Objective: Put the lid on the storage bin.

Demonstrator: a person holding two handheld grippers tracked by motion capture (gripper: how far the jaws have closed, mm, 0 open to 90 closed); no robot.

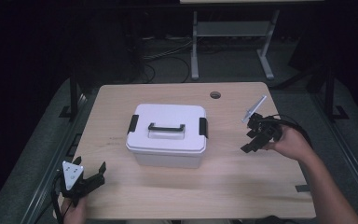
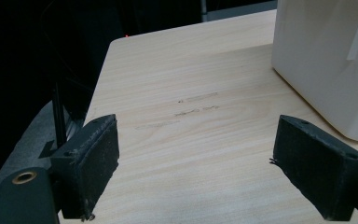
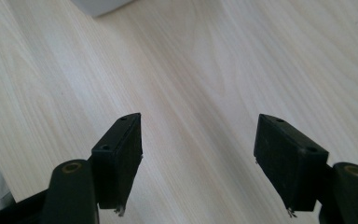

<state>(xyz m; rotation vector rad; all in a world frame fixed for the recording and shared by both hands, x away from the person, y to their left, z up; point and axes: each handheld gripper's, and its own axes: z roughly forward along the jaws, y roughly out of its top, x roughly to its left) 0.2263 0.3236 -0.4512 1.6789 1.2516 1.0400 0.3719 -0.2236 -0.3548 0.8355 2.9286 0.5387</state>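
A white plastic box with a black handle and black side latches stands shut in the middle of the wooden table. My left gripper rests near the front left corner, open and empty, pointing toward the box. In the left gripper view its gripper has bare wood between the jaws, and the box wall stands at the upper right. My right gripper hovers to the right of the box, open and empty. In the right gripper view that gripper looks down on bare wood, with a corner of the box at the top.
A round cable hole sits in the table near the far edge. Beyond the table are a dark floor with cables and a grey table frame. A piece of dark tape marks the table's right edge.
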